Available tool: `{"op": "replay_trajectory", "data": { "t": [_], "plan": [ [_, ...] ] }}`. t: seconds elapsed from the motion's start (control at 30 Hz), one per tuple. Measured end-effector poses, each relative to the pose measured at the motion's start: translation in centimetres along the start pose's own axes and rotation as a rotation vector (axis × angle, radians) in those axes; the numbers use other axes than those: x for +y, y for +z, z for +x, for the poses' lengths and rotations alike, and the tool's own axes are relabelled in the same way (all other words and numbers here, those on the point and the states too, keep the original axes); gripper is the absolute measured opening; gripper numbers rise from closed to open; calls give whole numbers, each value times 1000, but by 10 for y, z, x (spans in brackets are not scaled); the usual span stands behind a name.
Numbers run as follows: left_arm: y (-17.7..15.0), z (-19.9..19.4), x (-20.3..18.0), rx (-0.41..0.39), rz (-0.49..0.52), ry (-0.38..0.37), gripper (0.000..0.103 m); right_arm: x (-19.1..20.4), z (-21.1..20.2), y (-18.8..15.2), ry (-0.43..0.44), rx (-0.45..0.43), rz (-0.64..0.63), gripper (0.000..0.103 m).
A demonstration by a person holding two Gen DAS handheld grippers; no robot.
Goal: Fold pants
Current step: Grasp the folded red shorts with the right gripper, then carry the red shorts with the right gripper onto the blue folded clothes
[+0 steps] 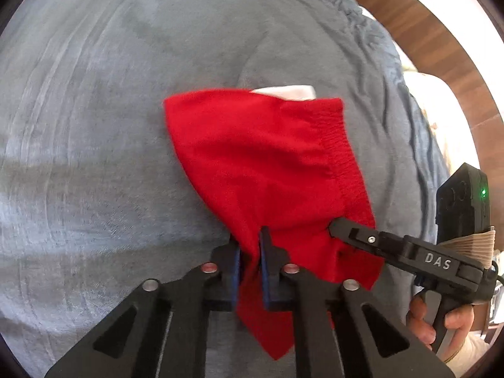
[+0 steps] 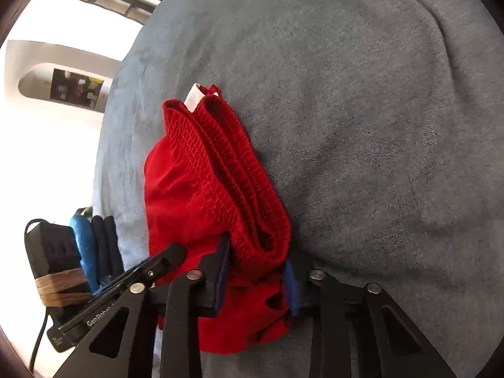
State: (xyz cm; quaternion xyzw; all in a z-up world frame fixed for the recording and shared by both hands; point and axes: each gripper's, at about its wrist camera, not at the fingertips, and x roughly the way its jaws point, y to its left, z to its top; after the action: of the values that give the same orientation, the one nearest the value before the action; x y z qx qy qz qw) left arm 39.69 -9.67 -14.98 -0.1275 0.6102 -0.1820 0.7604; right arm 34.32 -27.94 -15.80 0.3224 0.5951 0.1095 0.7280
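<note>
On grey bedcover (image 1: 94,126): red pants (image 1: 252,163) pinched by left claw (image 1: 250,252) and right claw (image 2: 256,271); white tag (image 1: 286,92) half hidden.

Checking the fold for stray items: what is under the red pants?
Under the red pants lies the grey-blue cover. A white piece peeks out at their far edge; how far it runs beneath, and anything else there, is covered.

left tool (image 1: 250,264) and right tool (image 2: 256,278) both angled downward, each clamped on cloth.
</note>
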Motion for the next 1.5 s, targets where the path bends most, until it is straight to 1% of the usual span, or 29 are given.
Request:
{"op": "replay_trajectory", "data": {
  "t": [0.07, 0.13, 0.3, 0.4, 0.63, 0.8, 0.87, 1.17, 1.3, 1.4, 1.5],
  "plan": [
    [2, -8, -3, -15, -3, -16, 10, 4, -6, -2, -9, -21, 8, 25],
    [3, -18, -7, -39, -1, -27, 10, 10, -16, -3, -15, -54, 14, 24],
    [4, -44, -11, -80, 26, -25, 10, 27, -37, -5, -15, -110, 26, 22],
    [3, -63, -11, -115, 53, -15, 10, 38, -47, -4, -11, -124, 29, 22],
    [-1, -100, -6, -175, 51, -19, 10, 66, -67, -7, 3, -156, -21, 22],
    [-4, -130, -2, -220, 39, -20, 9, 97, -75, -12, 19, -172, -71, 22],
    [-6, -146, 2, -247, 40, -10, 9, 111, -78, -15, 31, -177, -91, 22],
    [-20, -228, 37, -358, 18, 27, 9, 181, -82, -30, 109, -194, -186, 22],
    [-25, -270, 60, -410, 11, 51, 9, 219, -79, -36, 148, -196, -238, 22],
    [-27, -298, 81, -439, -8, 62, 9, 250, -75, -40, 179, -199, -281, 22],
    [-27, -324, 104, -463, -22, 89, 9, 283, -65, -45, 207, -193, -321, 22]
  ]
}}
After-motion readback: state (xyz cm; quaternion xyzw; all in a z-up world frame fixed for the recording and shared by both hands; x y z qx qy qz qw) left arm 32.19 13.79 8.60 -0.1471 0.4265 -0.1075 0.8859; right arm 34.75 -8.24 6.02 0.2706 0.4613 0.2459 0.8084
